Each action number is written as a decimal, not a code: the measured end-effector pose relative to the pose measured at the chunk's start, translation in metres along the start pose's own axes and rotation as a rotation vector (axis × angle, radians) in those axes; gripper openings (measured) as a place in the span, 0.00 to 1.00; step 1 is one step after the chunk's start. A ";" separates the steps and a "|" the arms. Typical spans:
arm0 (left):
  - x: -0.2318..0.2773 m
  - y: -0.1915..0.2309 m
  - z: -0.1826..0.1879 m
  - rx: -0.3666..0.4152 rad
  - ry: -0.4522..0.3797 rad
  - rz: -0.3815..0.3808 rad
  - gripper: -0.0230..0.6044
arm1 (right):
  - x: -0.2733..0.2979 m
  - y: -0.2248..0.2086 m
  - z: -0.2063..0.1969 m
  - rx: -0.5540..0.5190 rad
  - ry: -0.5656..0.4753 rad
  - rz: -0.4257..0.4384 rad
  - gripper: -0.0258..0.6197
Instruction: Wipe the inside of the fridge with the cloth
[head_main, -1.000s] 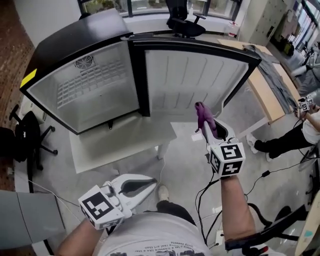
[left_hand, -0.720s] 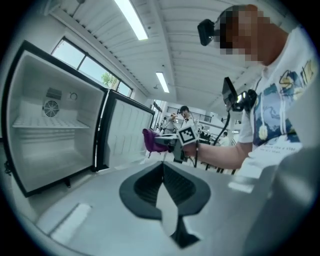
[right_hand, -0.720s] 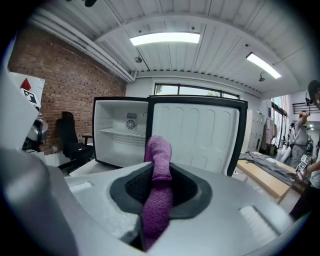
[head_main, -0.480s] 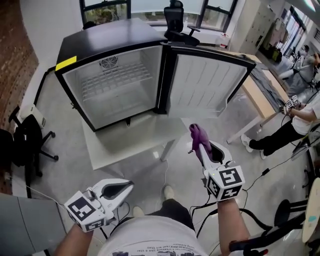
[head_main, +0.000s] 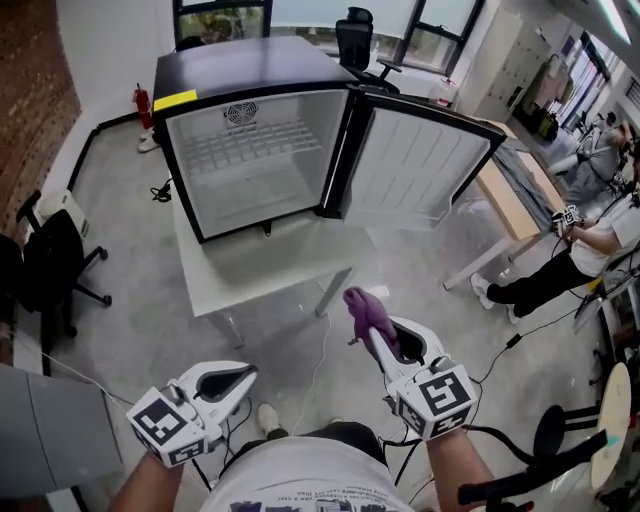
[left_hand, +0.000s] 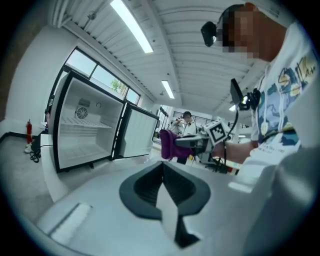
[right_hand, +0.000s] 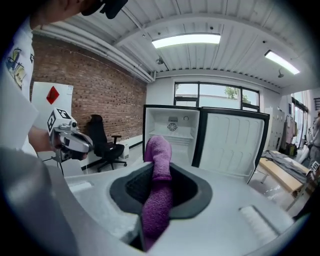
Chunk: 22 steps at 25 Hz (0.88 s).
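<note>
Head view, item one: purple terry cloth (head_main: 360, 310), clamped lengthwise between the jaws of the right gripper (head_main: 373, 335). Its free end stands out past the jaw tips and points towards the fridge. The right gripper view shows the same: the right gripper (right_hand: 160, 172) is closed on the purple terry cloth (right_hand: 158, 192), which fills the slot and rises above it as a rounded stub.

Item two: left gripper (head_main: 248, 373), low at the left and near the person's waist. In the left gripper view, the left gripper (left_hand: 162, 169) has its jaws pressed together with nothing between them.

Item three: black mini fridge (head_main: 200, 75) with a white interior, standing on a white table (head_main: 270, 268). The fridge door (head_main: 425, 165) is swung wide to the right. A wire shelf (head_main: 245, 140) sits inside.

Position: the cloth hangs over the grey floor (head_main: 150, 320) in front of the table's near edge, well apart from the fridge opening. Both grippers are short of the table.
</note>
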<state>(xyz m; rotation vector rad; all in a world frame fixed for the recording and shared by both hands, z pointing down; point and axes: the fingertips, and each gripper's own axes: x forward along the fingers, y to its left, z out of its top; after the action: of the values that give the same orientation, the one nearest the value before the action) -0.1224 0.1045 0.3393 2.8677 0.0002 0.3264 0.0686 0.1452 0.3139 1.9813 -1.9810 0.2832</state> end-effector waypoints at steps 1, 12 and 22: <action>-0.003 -0.003 -0.002 -0.001 0.000 0.010 0.04 | -0.002 0.004 0.000 -0.003 0.000 0.014 0.16; 0.032 -0.057 0.000 0.001 -0.018 0.134 0.04 | -0.048 -0.009 -0.017 -0.043 -0.046 0.137 0.16; 0.080 -0.154 0.005 0.009 -0.039 0.192 0.04 | -0.122 -0.036 -0.030 -0.081 -0.110 0.230 0.16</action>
<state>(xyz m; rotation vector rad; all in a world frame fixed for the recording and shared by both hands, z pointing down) -0.0391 0.2547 0.3139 2.8876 -0.2831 0.3070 0.1051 0.2695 0.2944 1.7556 -2.2559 0.1471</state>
